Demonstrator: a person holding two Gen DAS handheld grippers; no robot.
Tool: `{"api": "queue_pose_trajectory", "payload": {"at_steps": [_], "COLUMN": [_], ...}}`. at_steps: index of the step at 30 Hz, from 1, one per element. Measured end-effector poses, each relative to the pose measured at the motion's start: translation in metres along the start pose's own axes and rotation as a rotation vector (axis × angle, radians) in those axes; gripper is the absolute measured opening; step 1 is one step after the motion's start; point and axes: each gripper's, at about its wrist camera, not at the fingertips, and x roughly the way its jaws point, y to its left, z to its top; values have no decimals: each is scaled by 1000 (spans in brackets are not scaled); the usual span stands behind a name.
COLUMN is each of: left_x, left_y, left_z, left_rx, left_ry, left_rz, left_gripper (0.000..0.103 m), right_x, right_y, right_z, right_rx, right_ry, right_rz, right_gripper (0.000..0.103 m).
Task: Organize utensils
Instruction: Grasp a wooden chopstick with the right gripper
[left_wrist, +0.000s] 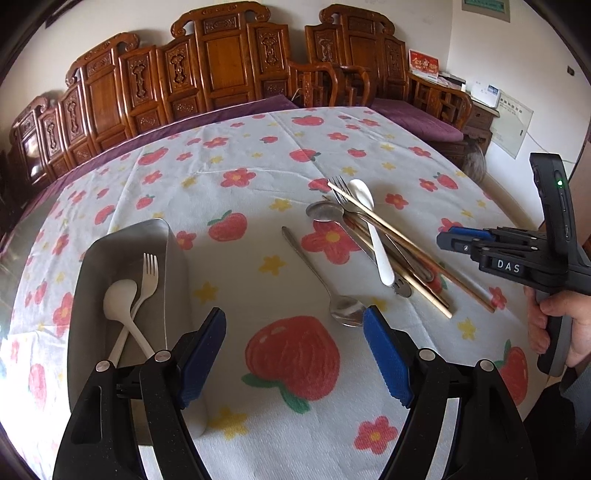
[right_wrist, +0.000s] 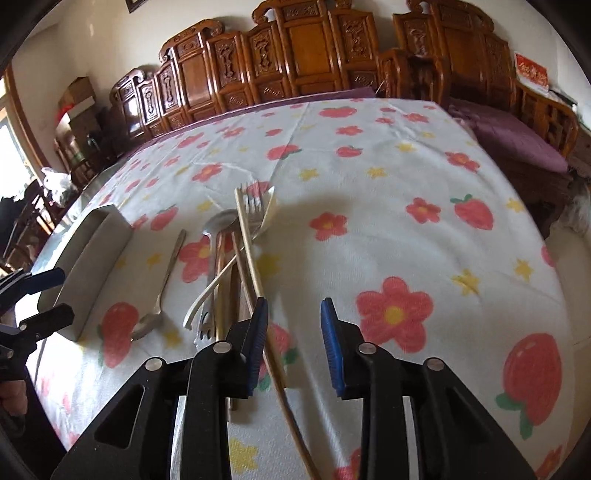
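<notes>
A metal tray (left_wrist: 173, 251) at the left holds a white plastic spoon (left_wrist: 118, 299) and a white plastic fork (left_wrist: 149, 273). My left gripper (left_wrist: 295, 354) is open and empty, above the cloth between the tray and a lone metal spoon (left_wrist: 345, 308). A pile of utensils lies to the right: a white spoon (left_wrist: 373, 229), a metal spoon (left_wrist: 325, 211), a metal fork (left_wrist: 341, 192) and wooden chopsticks (left_wrist: 406, 247). My right gripper (right_wrist: 293, 339) is open and empty, just above the near ends of the chopsticks (right_wrist: 251, 254). The tray also shows in the right wrist view (right_wrist: 88, 258).
The table carries a white cloth (left_wrist: 295, 155) printed with strawberries and flowers. Carved wooden chairs (left_wrist: 221, 62) stand along the far edge, with a purple cushioned seat (right_wrist: 517, 144) at the right. The right gripper (left_wrist: 458, 240) shows in the left wrist view, right of the pile.
</notes>
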Motion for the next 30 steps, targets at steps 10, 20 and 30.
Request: {"api": "queue_pose_trajectory", "payload": {"at_steps": [10, 20, 30], "left_x": [10, 48, 70], "left_y": [-3, -3, 0], "left_z": [5, 22, 28], "left_rx": [-9, -36, -56], "left_ry": [23, 76, 103], "left_rz": [-5, 9, 20], "left_gripper": [74, 71, 65], "right_x": [8, 3, -27], "right_y": [11, 21, 16], "right_z": [-17, -25, -5], "right_rx": [-72, -151, -72], "right_ry": [104, 133, -7], "right_rz": [-20, -25, 57], "right_gripper": [29, 8, 6]}}
